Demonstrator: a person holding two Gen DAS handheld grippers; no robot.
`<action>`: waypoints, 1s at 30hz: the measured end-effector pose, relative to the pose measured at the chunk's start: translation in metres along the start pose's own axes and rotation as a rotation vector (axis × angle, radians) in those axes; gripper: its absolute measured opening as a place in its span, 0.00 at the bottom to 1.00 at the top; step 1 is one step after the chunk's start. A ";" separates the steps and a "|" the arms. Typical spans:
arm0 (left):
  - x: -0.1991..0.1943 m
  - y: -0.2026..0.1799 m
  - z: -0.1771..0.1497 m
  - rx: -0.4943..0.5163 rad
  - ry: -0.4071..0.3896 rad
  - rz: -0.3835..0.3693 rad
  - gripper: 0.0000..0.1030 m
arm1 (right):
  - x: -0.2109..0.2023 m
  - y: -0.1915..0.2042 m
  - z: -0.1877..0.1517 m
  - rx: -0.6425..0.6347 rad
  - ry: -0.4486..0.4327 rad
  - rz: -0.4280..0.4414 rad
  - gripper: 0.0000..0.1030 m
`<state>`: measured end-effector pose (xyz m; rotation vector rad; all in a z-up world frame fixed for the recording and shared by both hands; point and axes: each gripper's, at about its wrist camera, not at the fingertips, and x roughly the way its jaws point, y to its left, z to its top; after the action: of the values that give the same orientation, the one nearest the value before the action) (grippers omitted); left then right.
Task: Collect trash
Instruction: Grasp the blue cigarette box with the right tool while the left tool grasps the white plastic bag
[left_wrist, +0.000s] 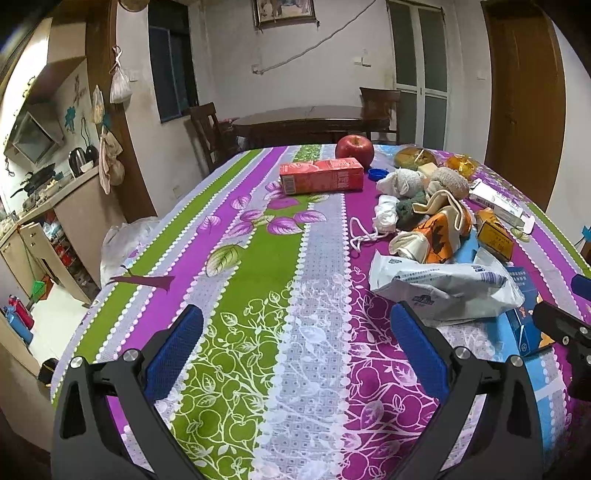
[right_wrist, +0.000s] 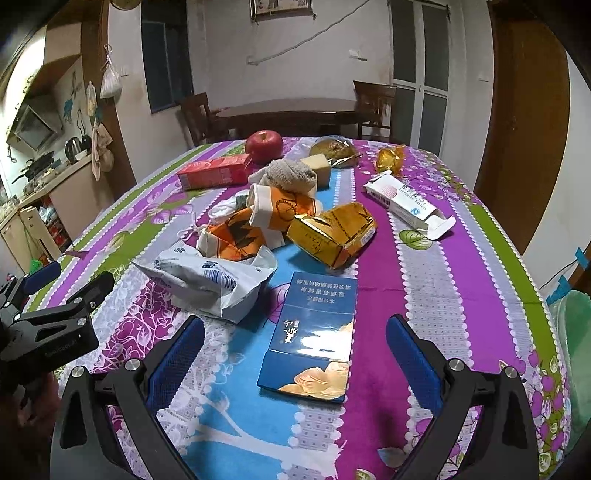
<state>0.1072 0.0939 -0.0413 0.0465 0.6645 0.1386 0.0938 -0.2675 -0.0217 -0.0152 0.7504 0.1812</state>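
Trash lies on the patterned tablecloth (left_wrist: 258, 266). A crumpled white wrapper (left_wrist: 443, 288) lies just right of my open, empty left gripper (left_wrist: 297, 325); it also shows in the right wrist view (right_wrist: 210, 280). My open, empty right gripper (right_wrist: 295, 332) hovers over a flat blue packet (right_wrist: 314, 339). Beyond lie crushed orange paper cups (right_wrist: 258, 221), a gold packet (right_wrist: 332, 232), a white open carton (right_wrist: 406, 201) and a red carton (left_wrist: 321, 175).
A red apple (left_wrist: 354, 147) stands at the far end, with a blue cap (left_wrist: 377, 173), socks (right_wrist: 291, 173), a cheese-like block (right_wrist: 317, 164) and gold wrappers (right_wrist: 389, 157). A white bag (left_wrist: 122, 240) hangs at the table's left edge. A green bag (right_wrist: 576, 332) is at the right.
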 end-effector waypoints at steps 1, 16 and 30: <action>0.001 0.000 -0.001 -0.003 0.003 -0.005 0.95 | 0.001 0.000 0.000 0.003 0.005 -0.001 0.95; 0.011 0.012 -0.002 -0.056 0.051 -0.058 0.95 | 0.039 0.000 -0.005 0.036 0.148 -0.095 0.89; 0.008 -0.004 0.034 0.140 0.049 -0.422 0.95 | 0.013 -0.043 -0.018 0.158 0.072 0.030 0.55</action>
<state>0.1349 0.0914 -0.0203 0.0363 0.7183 -0.3136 0.0979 -0.3097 -0.0458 0.1399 0.8358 0.1500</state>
